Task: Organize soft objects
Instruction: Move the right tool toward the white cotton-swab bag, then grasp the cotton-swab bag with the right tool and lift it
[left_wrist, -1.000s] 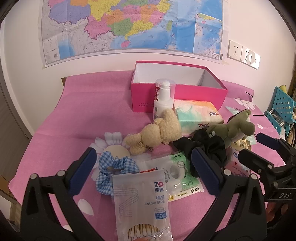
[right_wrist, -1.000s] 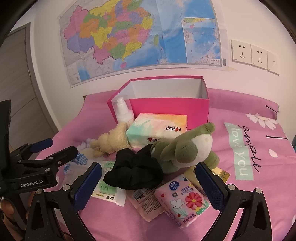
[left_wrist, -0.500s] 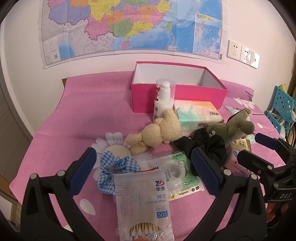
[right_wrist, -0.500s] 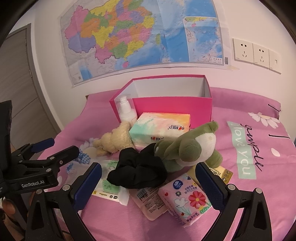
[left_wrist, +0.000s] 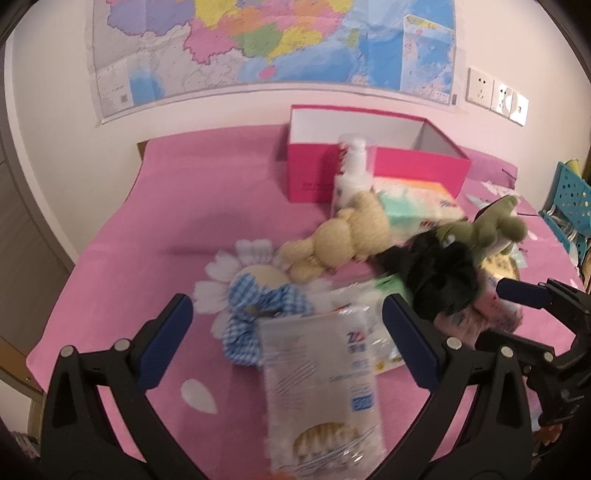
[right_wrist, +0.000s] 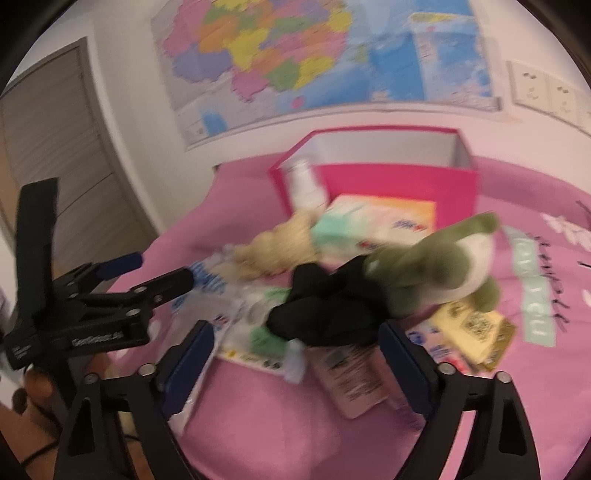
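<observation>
Grippers both spread wide, empty: L gripper (left_wrist: 286, 328) above cotton swab pack (left_wrist: 325, 391). Black scrunchie (right_wrist: 325, 306) sits just ahead of R gripper (right_wrist: 295, 354), touching green plush (right_wrist: 436, 266).

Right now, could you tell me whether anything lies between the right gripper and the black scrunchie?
Nothing visible does. The right gripper is open, and the black scrunchie lies just ahead of its gap, resting on flat packets and against the green plush dinosaur.

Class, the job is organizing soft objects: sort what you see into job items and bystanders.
Job: beige teddy bear; green plush toy; black scrunchie; blue gingham scrunchie; pink box.

Bystanders: pump bottle; cotton swab pack; tissue pack; wall map.
</observation>
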